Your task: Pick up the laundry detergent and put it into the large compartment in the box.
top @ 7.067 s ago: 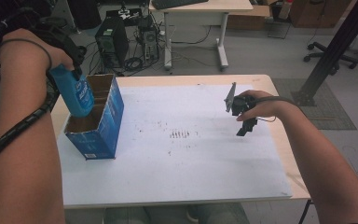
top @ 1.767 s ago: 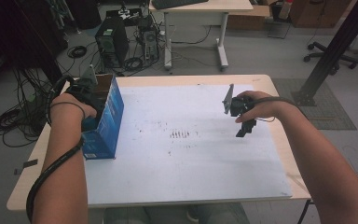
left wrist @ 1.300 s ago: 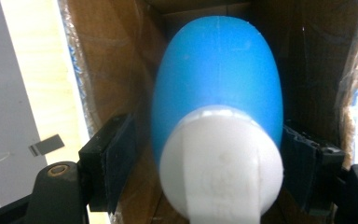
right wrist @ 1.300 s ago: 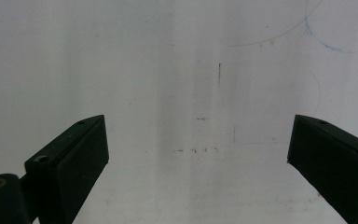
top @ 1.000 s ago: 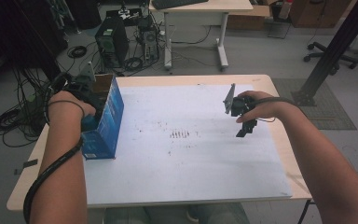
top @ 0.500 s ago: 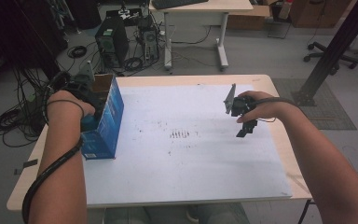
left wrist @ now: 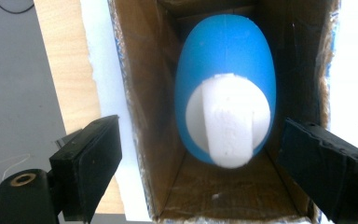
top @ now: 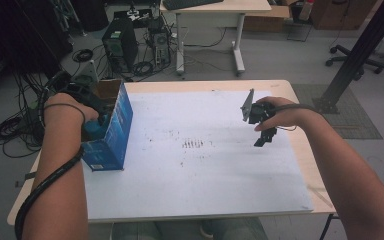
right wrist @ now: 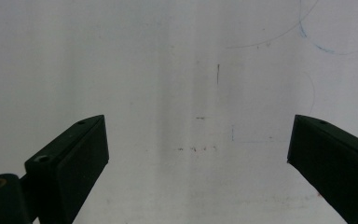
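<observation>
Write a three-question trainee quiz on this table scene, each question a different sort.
1. True or false: the blue bottle lies inside the cardboard box.
2. Which hand-held gripper is at the box? A) left B) right
3. What is between the right hand-held gripper's jaws?

Key:
1. True; its white cap faces the box's open end.
2. A; the left hand-held gripper, jaws just opening, pads clear of the bottle.
3. Nothing; it is above the white table sheet.
</observation>
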`<state>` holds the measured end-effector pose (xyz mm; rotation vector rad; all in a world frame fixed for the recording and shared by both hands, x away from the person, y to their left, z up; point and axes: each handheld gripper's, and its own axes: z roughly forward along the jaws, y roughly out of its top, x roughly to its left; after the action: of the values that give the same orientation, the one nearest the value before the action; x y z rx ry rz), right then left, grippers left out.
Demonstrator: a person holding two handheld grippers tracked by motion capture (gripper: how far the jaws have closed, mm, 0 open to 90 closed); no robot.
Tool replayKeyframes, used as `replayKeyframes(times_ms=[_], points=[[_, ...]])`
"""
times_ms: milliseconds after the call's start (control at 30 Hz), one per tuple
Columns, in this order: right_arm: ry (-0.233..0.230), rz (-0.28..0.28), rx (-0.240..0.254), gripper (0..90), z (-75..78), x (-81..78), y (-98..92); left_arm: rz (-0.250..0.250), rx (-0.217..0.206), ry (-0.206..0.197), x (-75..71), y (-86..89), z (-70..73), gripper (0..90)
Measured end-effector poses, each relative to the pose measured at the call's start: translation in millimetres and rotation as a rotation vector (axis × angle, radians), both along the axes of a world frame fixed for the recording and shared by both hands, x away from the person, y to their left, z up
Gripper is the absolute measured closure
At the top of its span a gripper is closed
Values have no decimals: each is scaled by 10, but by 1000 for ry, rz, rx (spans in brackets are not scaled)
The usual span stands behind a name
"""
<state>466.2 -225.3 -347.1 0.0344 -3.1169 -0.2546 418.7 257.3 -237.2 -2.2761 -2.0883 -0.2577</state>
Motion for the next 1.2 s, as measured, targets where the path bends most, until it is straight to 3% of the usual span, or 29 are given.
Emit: replayKeyframes(times_ms=[200, 700, 933, 1000, 1200], points=[[-2, -2, 1, 51, 25, -5, 6, -35, -3, 19, -25, -53, 84, 106], [-12, 1, 7, 51, 94, -23, -3, -158, 53, -38, -109, -306, 379, 4], [-14, -6, 6, 51, 124, -37, -23, -247, 64, -60, -158, -511, 537, 4], [-15, -6, 7, 51, 136, -40, -27, -291, 59, -69, -175, -595, 585, 4], [-16, -8, 9, 51, 167, -53, -35, -361, 45, -93, -183, -711, 679, 4]])
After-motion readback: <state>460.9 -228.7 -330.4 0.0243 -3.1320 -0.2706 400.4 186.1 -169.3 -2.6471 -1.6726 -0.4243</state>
